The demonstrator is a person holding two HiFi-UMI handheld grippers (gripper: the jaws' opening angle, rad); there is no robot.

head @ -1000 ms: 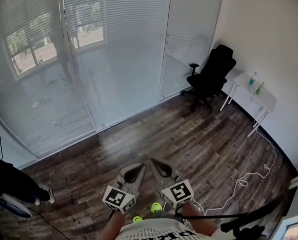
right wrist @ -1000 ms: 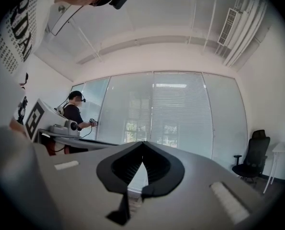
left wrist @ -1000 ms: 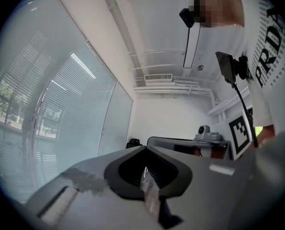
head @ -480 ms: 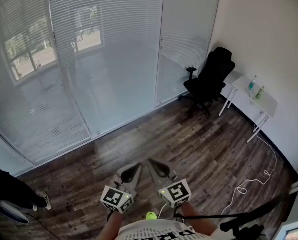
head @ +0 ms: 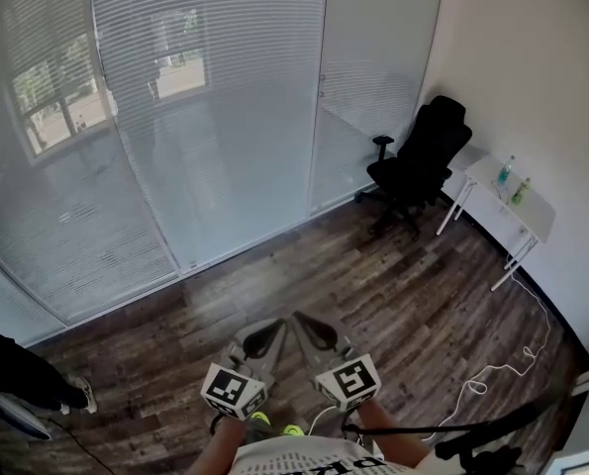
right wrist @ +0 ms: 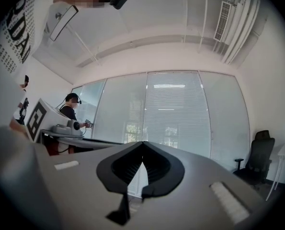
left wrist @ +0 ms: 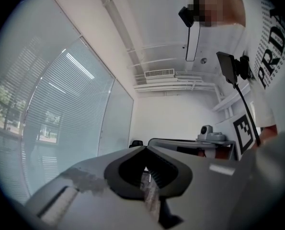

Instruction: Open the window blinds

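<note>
White slatted blinds (head: 205, 97) hang shut over the glass wall across the room, lowered nearly to the floor. They also show in the right gripper view as blinds (right wrist: 173, 114) and in the left gripper view as blinds (left wrist: 61, 109). Both grippers are held level in front of me, side by side, well short of the blinds. The left gripper (head: 274, 327) is shut with nothing in it, its tips meeting in its own view (left wrist: 144, 147). The right gripper (head: 302, 320) is shut and empty too (right wrist: 142, 143).
A black office chair (head: 423, 156) stands in the right corner beside a small white table (head: 512, 211) with two bottles. A white cable (head: 492, 364) trails over the wooden floor (head: 353, 275). Another person (head: 17, 374) stands at the left edge.
Both grippers have travelled forward with me toward the blinds, still shut and side by side. The person at the left has slid nearer the picture's edge.
</note>
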